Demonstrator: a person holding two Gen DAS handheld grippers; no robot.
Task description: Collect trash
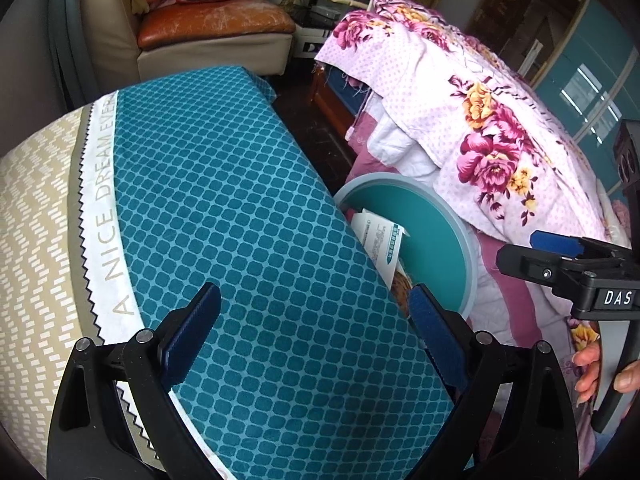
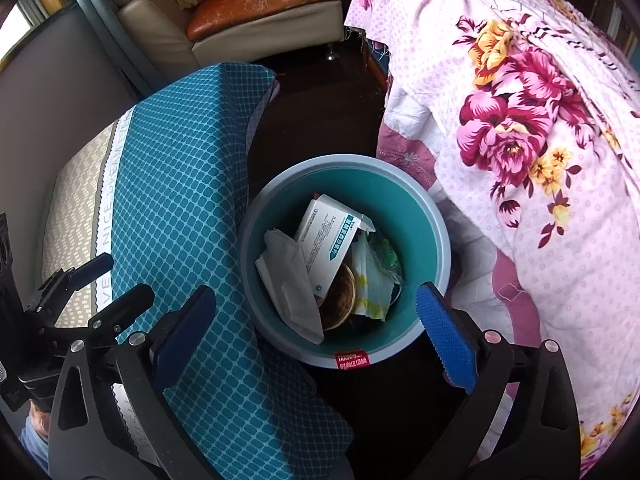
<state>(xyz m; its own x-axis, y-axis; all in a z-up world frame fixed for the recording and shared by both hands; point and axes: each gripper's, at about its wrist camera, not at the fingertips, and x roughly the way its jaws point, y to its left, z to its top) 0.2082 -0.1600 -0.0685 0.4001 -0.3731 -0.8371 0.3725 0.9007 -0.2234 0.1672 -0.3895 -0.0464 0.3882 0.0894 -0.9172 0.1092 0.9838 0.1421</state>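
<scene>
Both grippers wide open, holding nothing.
Right gripper (image 2: 316, 344) sits just above the trash bin (image 2: 280, 332); left gripper (image 1: 316, 332) over the teal cloth (image 1: 240, 208).

left wrist above tablecloth (image 1: 248, 216), right wrist over bin (image 2: 436, 224), both showing bin

A teal tablecloth (image 1: 248, 216) with a lattice pattern covers a table; its white band reads "A NICE DREAM". To the right lies a pink flowered quilt (image 1: 480, 128). Behind stands a cream armchair (image 1: 132, 40) with an orange seat cushion (image 1: 216, 24).
</scene>
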